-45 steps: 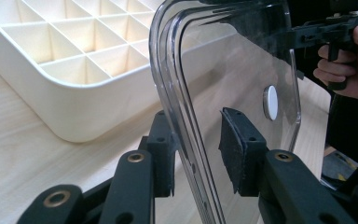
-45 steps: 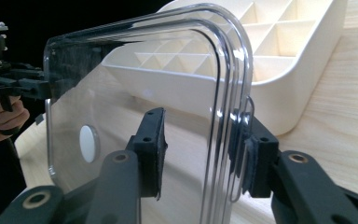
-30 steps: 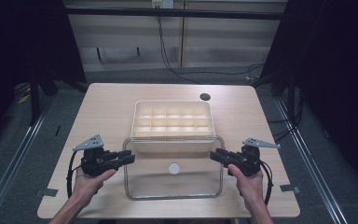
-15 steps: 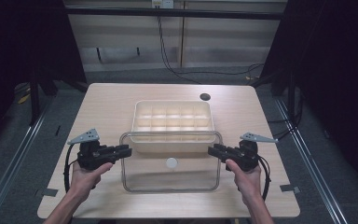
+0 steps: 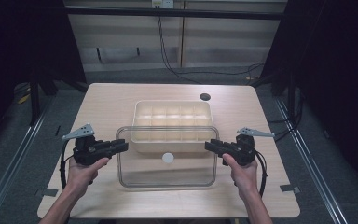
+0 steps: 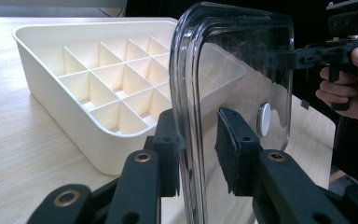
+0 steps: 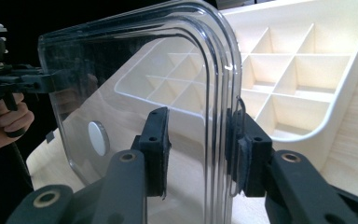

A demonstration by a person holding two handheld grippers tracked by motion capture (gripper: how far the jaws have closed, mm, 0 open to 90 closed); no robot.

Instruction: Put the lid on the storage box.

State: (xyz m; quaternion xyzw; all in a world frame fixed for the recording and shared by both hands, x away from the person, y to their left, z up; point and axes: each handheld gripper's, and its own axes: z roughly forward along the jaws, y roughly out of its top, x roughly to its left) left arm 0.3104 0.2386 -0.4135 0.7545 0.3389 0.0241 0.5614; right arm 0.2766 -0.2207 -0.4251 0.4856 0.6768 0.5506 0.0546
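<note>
A clear, glossy plastic lid with rounded corners and a raised double rim [image 5: 168,163] hangs level between two hands, just above the pale wood-grain worktop [image 5: 270,116] and overlapping the near edge of a cream plastic tray divided into a grid of small square compartments [image 5: 172,116]. The left tongs [image 5: 121,147], matte black with brass-coloured rivets, are clamped on the lid's left edge; in the left gripper view the rim [image 6: 186,116] stands between the two pads, the left pad against it and the right pad, rough and foam-like, close on the other face. The right tongs [image 5: 210,145] grip the opposite edge, and the right gripper view shows the curved rim [image 7: 221,107] pinched between their dark padded faces. A small round white disc [image 5: 168,157] sits near the middle of the transparent panel, which carries faint smears and reflections. The tray's walls are smooth and thick, its dividers thin and straight. A dark round hole [image 5: 205,97] marks the worktop's far side, beyond the tray.
</note>
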